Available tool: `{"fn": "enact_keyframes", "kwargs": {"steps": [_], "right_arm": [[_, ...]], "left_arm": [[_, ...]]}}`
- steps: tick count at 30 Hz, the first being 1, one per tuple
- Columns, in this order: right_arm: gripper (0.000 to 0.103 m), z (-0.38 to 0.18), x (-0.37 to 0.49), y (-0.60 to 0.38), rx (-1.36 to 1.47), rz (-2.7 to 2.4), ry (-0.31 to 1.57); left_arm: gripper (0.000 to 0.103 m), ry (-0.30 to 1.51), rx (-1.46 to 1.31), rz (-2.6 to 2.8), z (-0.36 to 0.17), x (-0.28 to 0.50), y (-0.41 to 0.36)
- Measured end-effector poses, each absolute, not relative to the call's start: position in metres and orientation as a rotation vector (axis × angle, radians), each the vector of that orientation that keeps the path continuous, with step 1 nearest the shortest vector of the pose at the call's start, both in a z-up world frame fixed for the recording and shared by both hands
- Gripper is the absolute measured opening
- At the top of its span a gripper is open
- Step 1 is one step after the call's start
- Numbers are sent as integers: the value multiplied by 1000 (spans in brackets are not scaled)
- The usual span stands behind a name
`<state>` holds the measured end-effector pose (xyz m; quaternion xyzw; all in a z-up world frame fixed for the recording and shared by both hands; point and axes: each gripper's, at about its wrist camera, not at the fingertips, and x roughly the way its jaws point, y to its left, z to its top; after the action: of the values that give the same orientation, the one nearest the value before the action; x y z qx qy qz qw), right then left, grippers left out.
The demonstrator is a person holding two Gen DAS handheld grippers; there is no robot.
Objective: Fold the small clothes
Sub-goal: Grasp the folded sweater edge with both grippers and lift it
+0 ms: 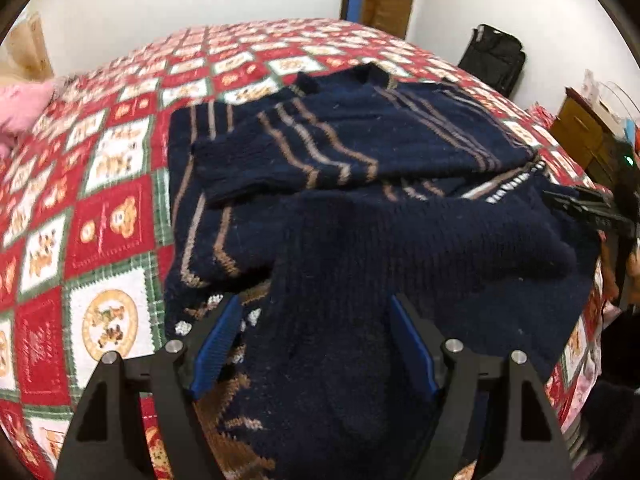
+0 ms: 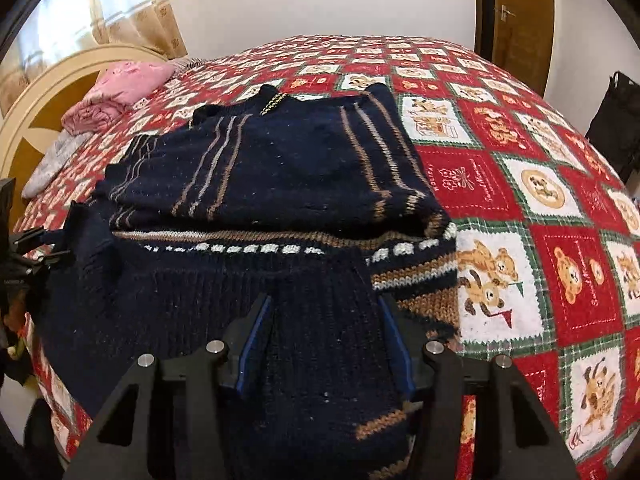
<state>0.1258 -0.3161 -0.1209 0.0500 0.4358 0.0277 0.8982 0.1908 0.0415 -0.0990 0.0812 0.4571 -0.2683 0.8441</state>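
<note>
Navy knit sweater (image 2: 280,168) lies on the bed (image 2: 532,184), on the red-and-white teddy-bear quilt, neck end away from the person, hem end towards the near edge. Sleeves already lie folded across the chest, striped bands crossing the body; judged as done to narrow the garment before the bottom is brought up. The ribbed hem portion rises off the quilt towards both cameras, which suggests the lower part is being carried over the upper for the lengthwise fold.

Left hand-held gripper (image 1: 316,340): blue pads set fairly wide, a thick bunch of dark ribbed knit filling the gap between them. Fabric drapes up from the bed into the jaws, so it reads as clamped on the sweater's hem, at the corner with the brown patterned band.

Right hand-held gripper (image 2: 324,336): jaws narrower than the left's, both pads against a fold of the ribbed hem that runs straight up between them; judged gripping the sweater. In the left wrist view it shows small at the right edge, at the sweater's far hem corner.

Grips sit well apart along the hem, likely to keep the edge taut and level during the fold.

Pink folded clothes (image 2: 116,92) sit near the headboard, well apart from the sweater.
</note>
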Motion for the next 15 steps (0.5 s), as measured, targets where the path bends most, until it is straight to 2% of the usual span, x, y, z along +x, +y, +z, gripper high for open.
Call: {"fn": "enact_keyframes", "kwargs": {"steps": [1, 3, 4, 7, 8, 11, 15], "right_arm": [[26, -120, 125, -314, 105, 82, 902], [15, -118, 122, -311, 101, 97, 899], [14, -117, 121, -309, 89, 87, 901], [11, -113, 118, -309, 118, 73, 899], [11, -108, 116, -309, 140, 73, 887], [11, -86, 102, -307, 159, 80, 826], [11, -54, 84, -305, 168, 92, 748]], "left_arm": [[78, 980, 139, -570, -100, 194, 43], [74, 999, 76, -571, -100, 200, 48], [70, 1011, 62, -564, -100, 203, 48], [35, 1039, 21, -557, -99, 208, 50], [14, 1052, -17, -574, -98, 208, 52], [10, 1044, -19, -581, -95, 199, 52], [9, 964, 29, -597, -79, 174, 50]]}}
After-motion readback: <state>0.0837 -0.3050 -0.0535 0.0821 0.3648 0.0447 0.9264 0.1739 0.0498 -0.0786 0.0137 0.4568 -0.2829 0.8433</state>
